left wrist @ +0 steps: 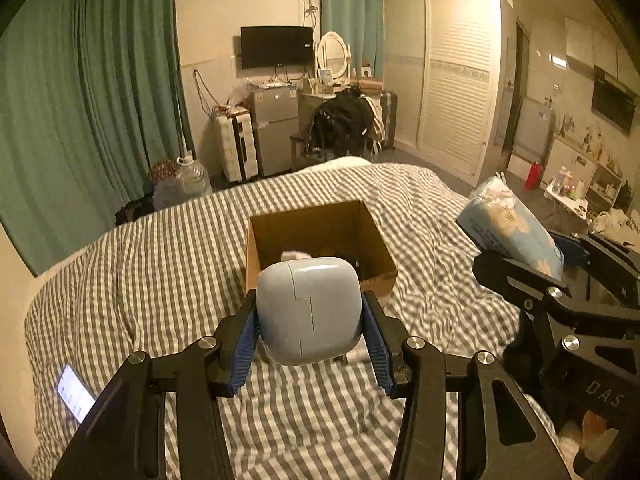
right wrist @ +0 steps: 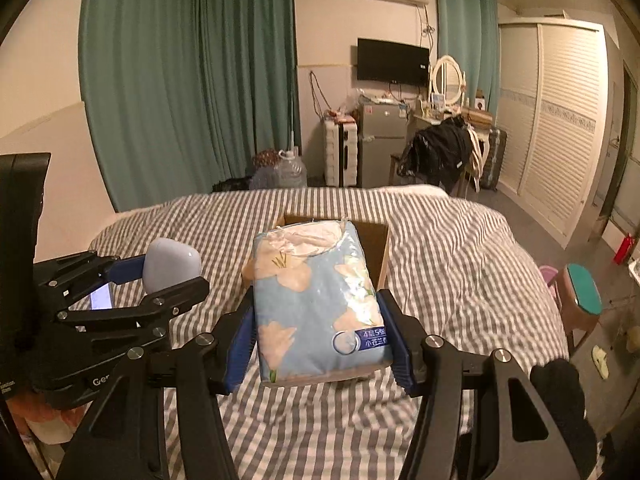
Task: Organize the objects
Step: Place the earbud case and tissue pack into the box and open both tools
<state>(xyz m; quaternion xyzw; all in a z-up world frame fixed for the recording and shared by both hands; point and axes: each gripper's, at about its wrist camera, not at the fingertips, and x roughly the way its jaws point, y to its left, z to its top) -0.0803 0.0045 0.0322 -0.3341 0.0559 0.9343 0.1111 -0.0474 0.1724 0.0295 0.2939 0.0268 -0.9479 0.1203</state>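
Bedroom w/ teal curtains (right wrist: pixel 168 92), a wall TV (left wrist: pixel 277 47) and a white louvred wardrobe (left wrist: pixel 452 80) at the back; up front, your bed (left wrist: pixel 160 280) under a grey-and-white checked cover. An open cardboard box (left wrist: pixel 320 236) sits on the cover near the bed's middle, w/ some items inside too dim to name.

Your left gripper (left wrist: pixel 310 320) has its jaws clamped on a pale blue rounded case (left wrist: pixel 308 308), blue pads pressing both sides, held above the cover just short of the box's near wall. Your right gripper (right wrist: pixel 320 332) has its jaws clamped on a floral tissue pack (right wrist: pixel 316 304), blue w/ peach flowers, torn open at the top end; the pack points toward the box, and its far end overlaps the box's near edge in the right wrist view. Whether it hangs over the opening, can't tell.

Both grippers are side by side, apart, not touching. A lit phone (left wrist: pixel 74 394) lies on the cover toward the bed's left edge, well apart from the box.
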